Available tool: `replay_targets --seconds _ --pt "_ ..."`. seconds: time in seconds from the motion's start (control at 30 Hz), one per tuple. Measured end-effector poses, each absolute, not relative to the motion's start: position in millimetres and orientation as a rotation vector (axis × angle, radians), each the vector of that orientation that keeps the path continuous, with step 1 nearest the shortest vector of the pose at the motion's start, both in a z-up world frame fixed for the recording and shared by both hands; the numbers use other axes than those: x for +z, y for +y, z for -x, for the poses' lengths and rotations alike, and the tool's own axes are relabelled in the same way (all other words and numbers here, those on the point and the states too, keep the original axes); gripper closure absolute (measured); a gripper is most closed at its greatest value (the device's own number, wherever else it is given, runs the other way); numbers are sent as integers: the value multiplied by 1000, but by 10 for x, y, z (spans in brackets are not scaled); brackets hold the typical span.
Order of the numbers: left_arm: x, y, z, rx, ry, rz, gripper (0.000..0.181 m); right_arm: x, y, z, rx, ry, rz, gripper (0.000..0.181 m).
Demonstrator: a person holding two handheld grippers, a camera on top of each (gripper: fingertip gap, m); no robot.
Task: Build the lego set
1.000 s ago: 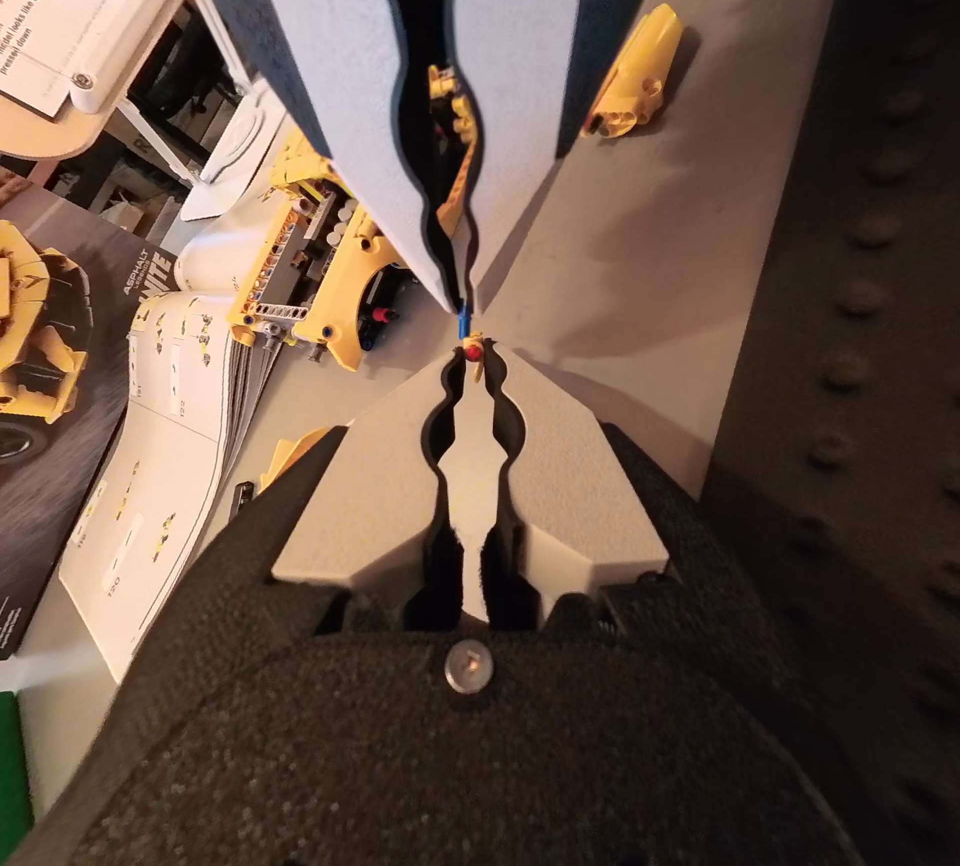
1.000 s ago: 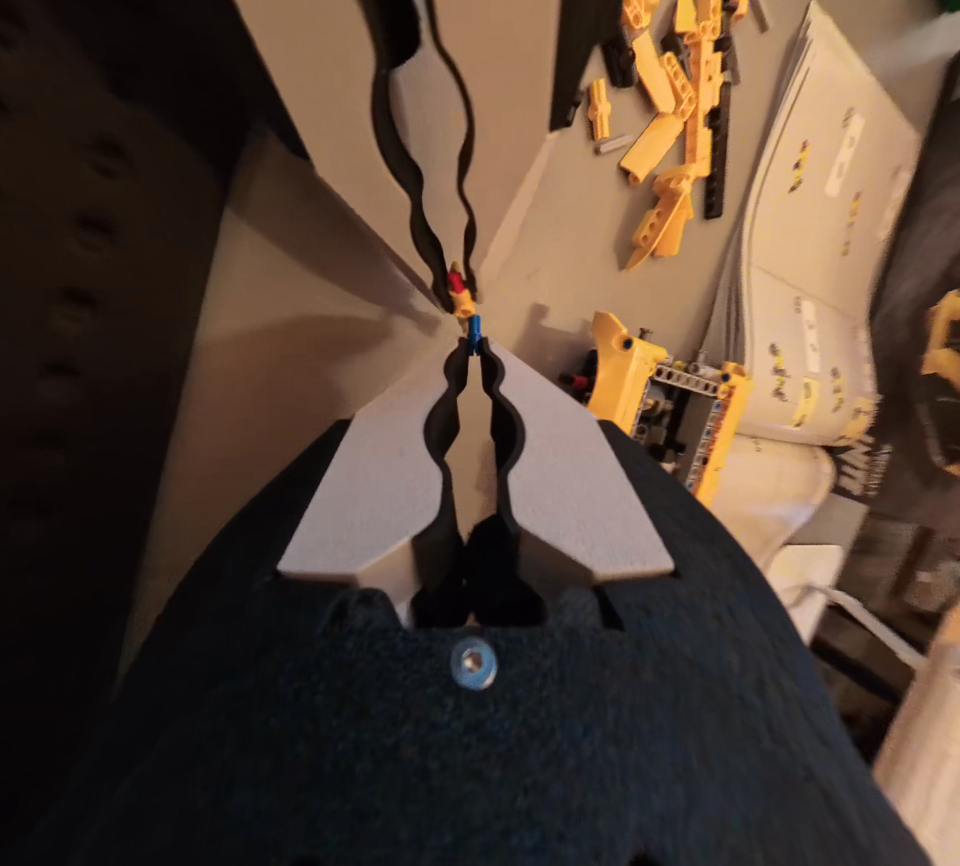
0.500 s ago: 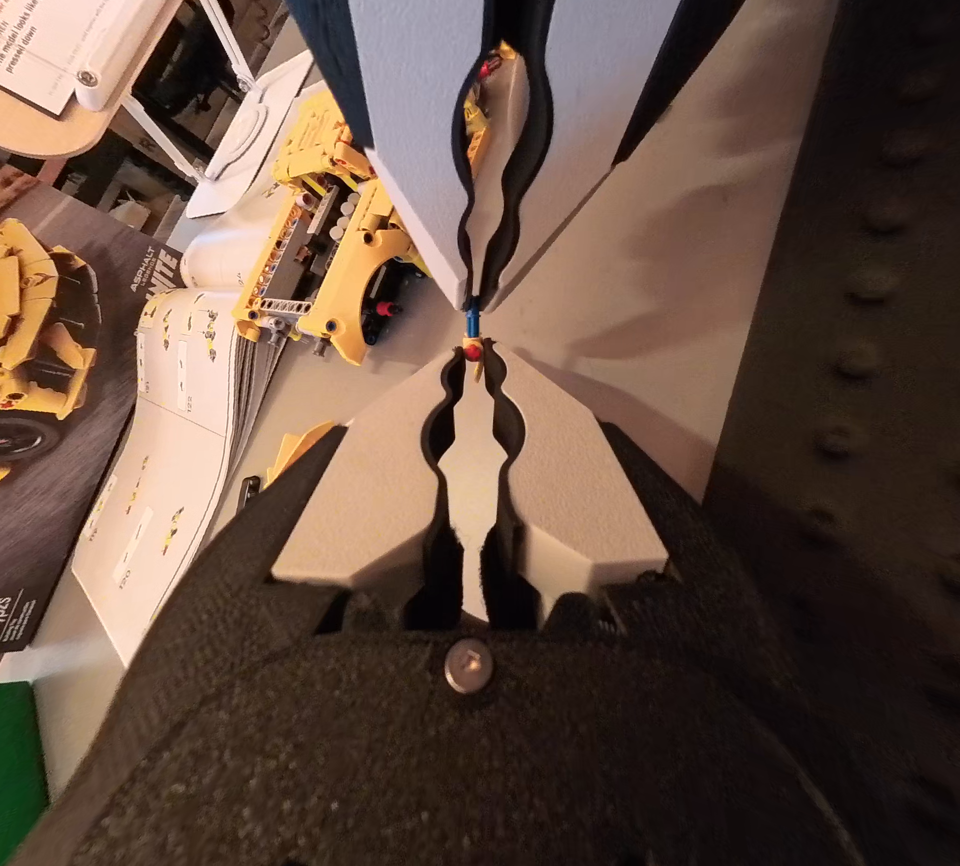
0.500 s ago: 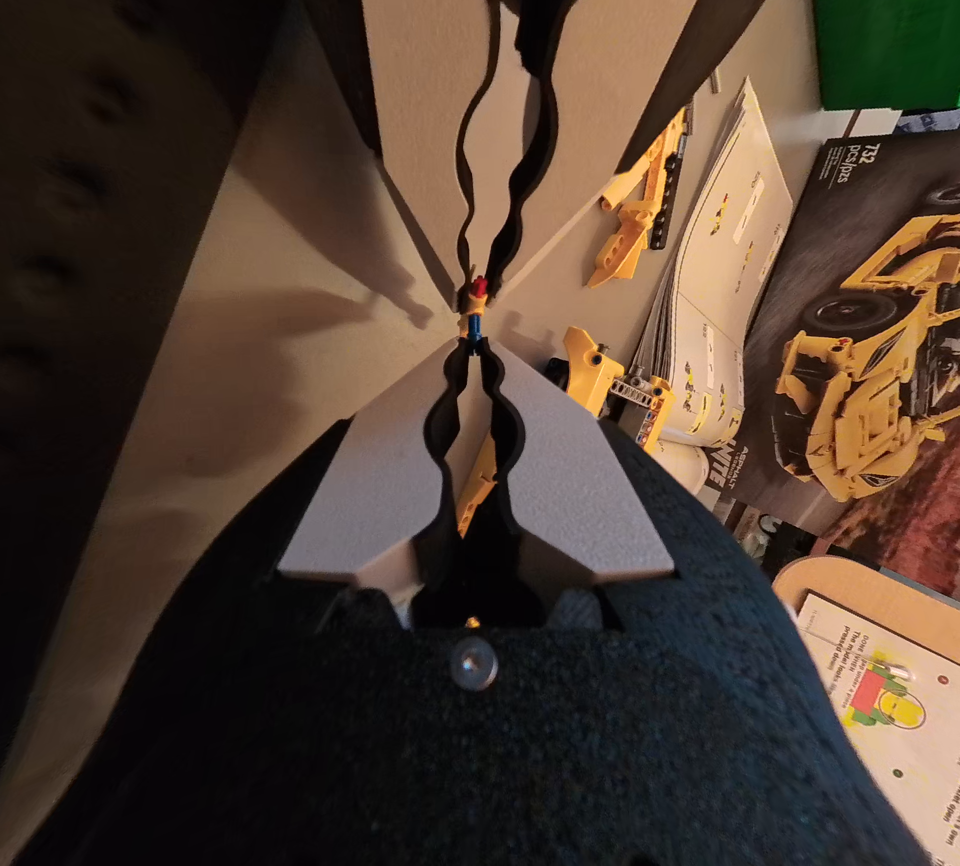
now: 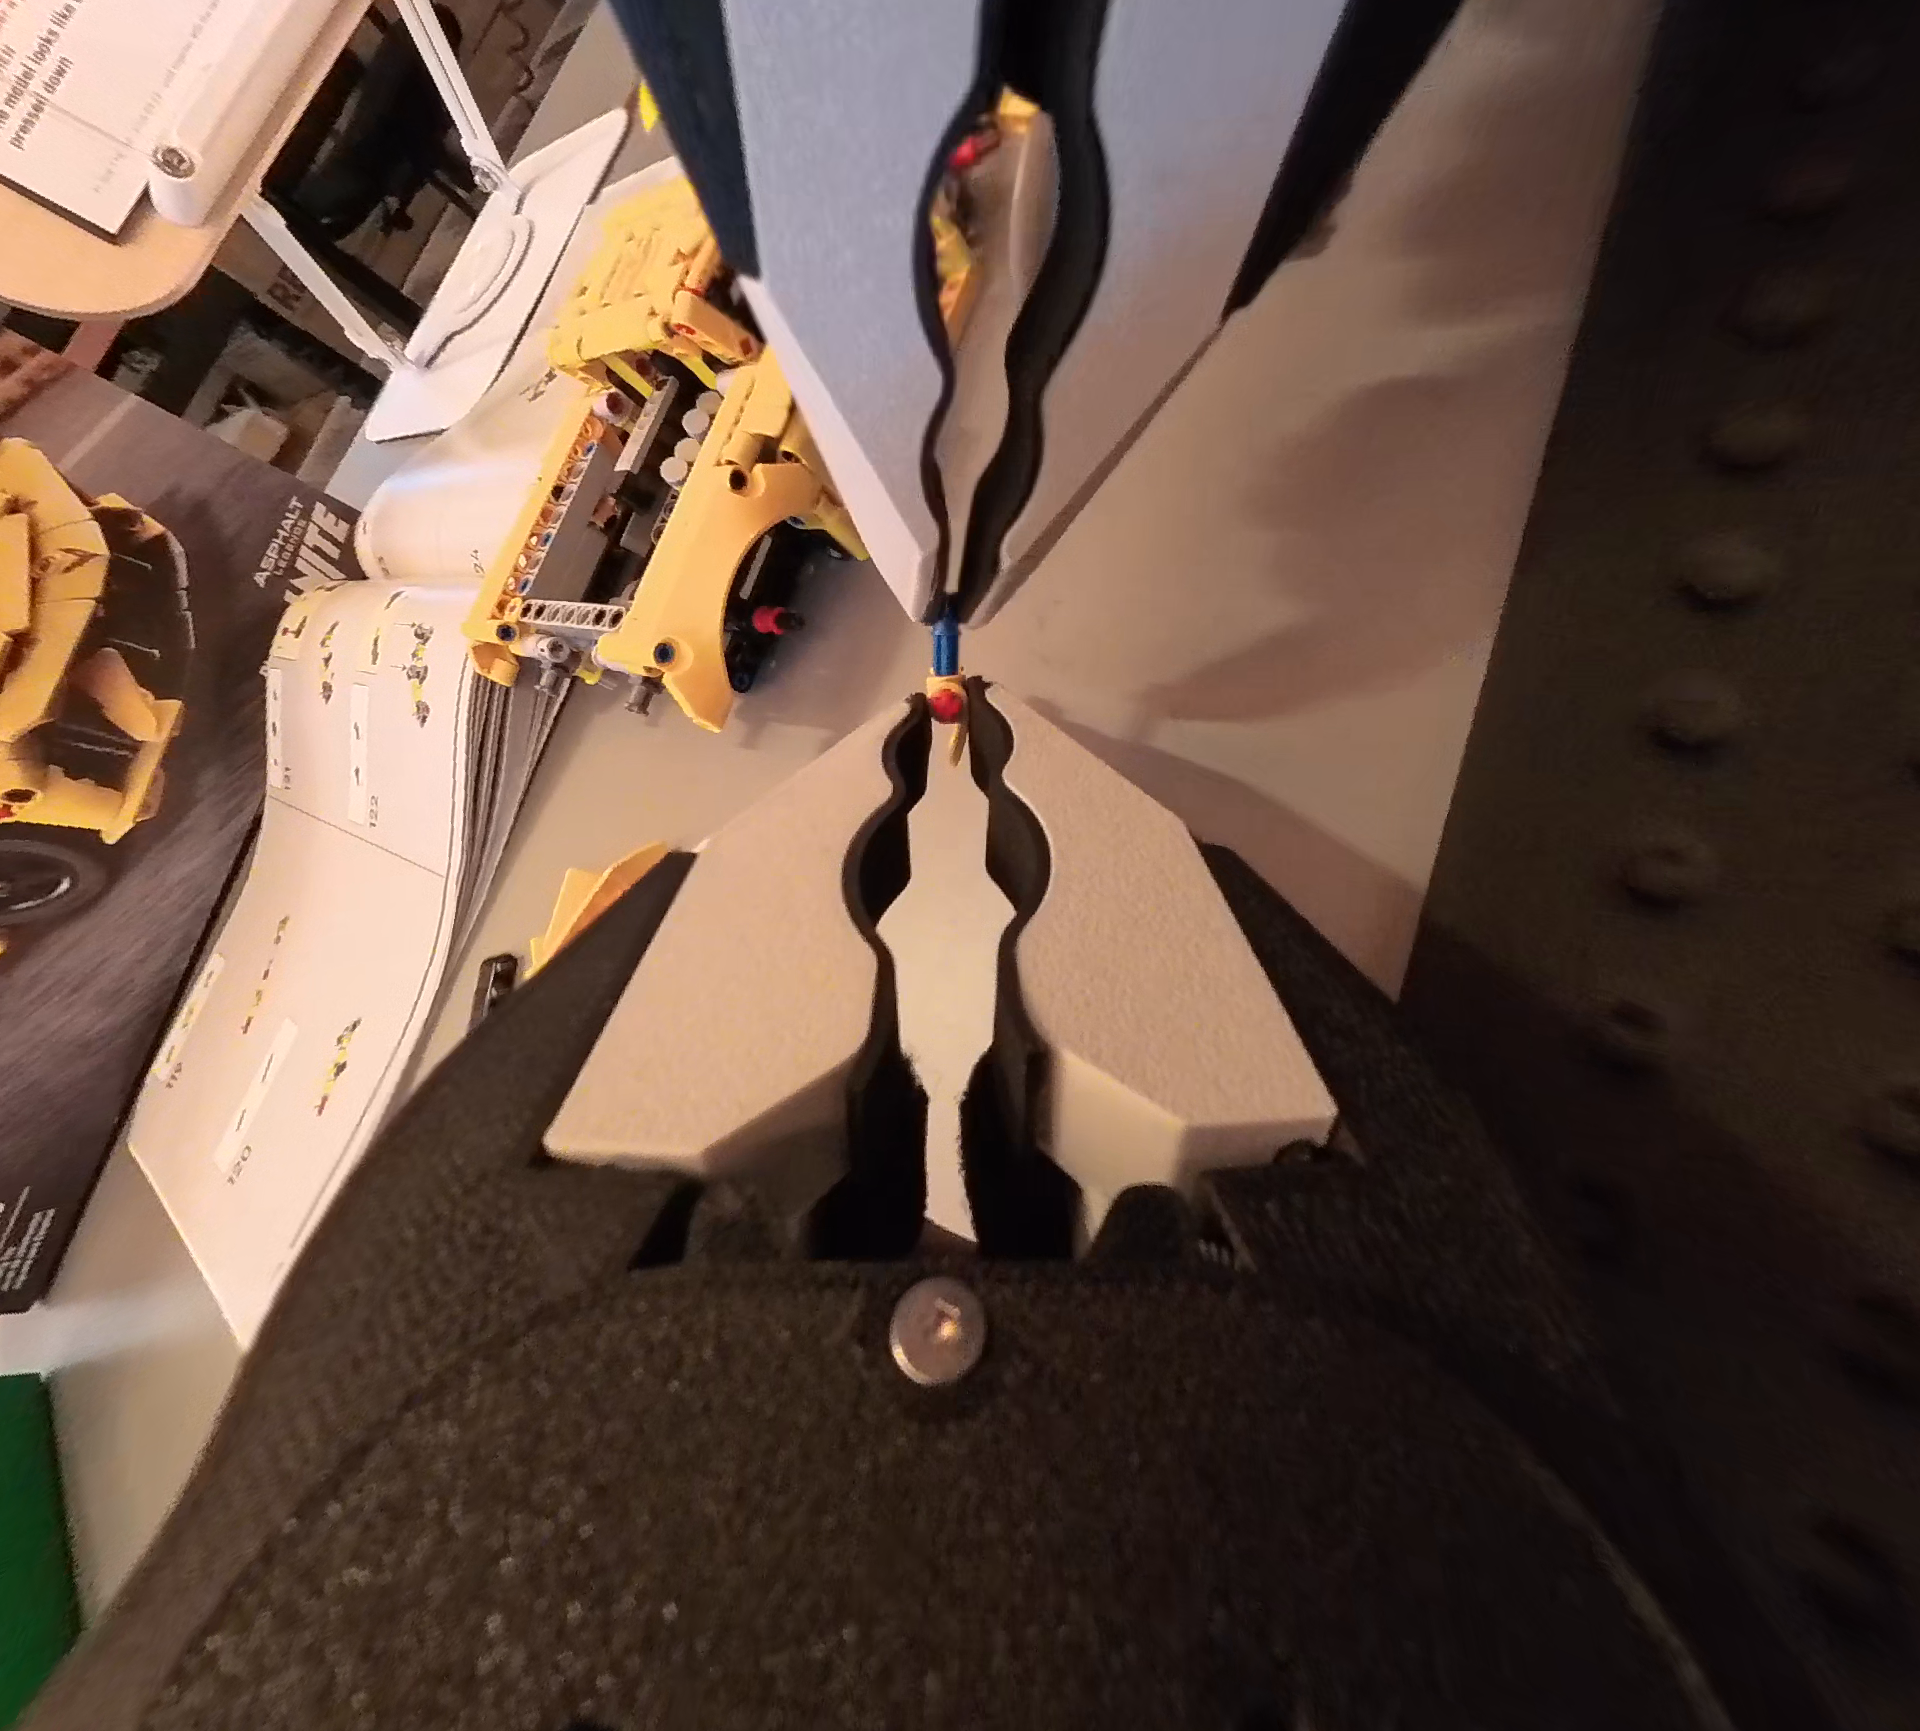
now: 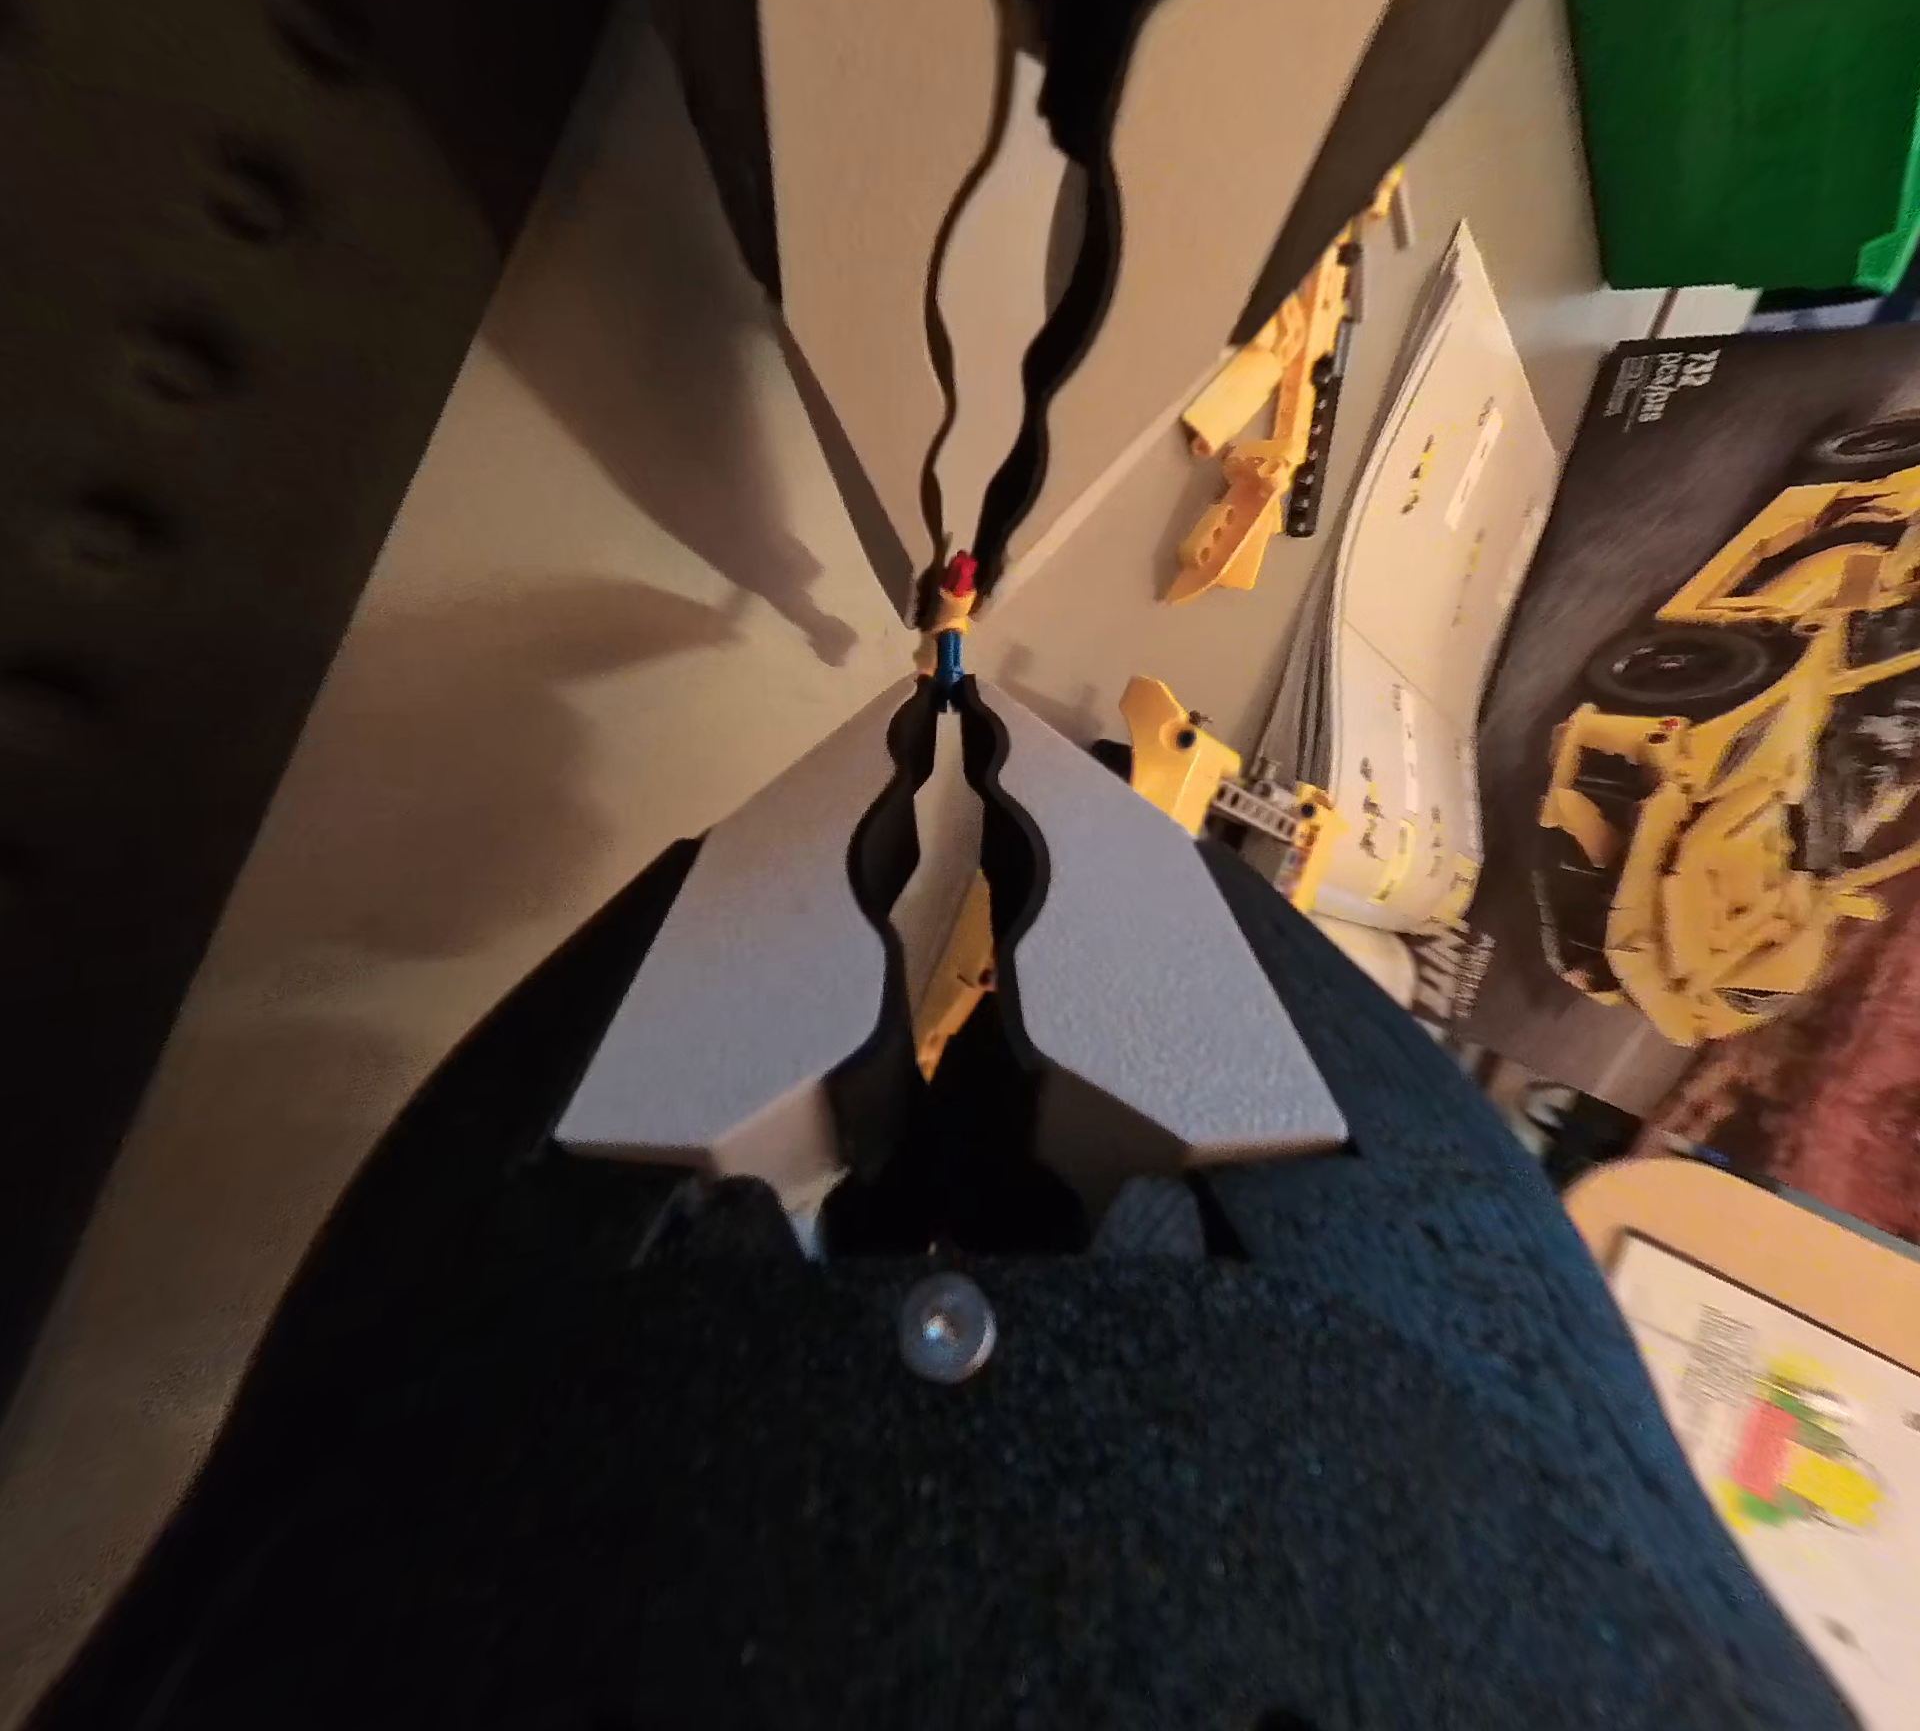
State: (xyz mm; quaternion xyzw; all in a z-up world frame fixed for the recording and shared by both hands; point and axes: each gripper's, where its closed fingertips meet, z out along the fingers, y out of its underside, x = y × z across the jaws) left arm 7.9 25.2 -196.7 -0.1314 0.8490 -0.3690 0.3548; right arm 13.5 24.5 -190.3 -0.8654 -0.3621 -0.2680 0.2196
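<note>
The left claw (image 5: pixel 948 713) is closed on a small yellow piece with a red pin (image 5: pixel 948 707), and the right claw (image 6: pixel 945 694) is closed on a blue pin (image 6: pixel 947 658). The 2 claws meet tip to tip above the bench (image 5: pixel 1226 538), and the blue pin's end touches the yellow piece. Left of them, the half-built yellow car (image 5: pixel 665 538) rests partly on the open instruction booklet (image 5: pixel 343 850), with the set's box (image 5: pixel 94 694) farther left.

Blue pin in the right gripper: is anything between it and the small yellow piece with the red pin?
Nothing visible. The short blue plastic pin, pinched by the right gripper, already meets the small yellow piece with the red pin in the left gripper, tip to tip.
</note>
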Motion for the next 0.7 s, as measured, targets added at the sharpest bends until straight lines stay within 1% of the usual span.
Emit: replay_targets --seconds 0.1,0.2,0.53,0.7 --pt "-1942 242 -78 -947 2176 319 175 -1900 234 -130 -605 -940 2391 178" --pt "-1940 240 -77 -934 2170 304 175 -1905 241 -128 -558 -915 2394 178" --pt "-2021 232 -73 -837 2183 241 175 -1997 239 -129 -779 -1067 2423 179" --pt "-2014 235 -90 -855 2189 278 175 -1989 246 -148 -881 -1115 2435 179"
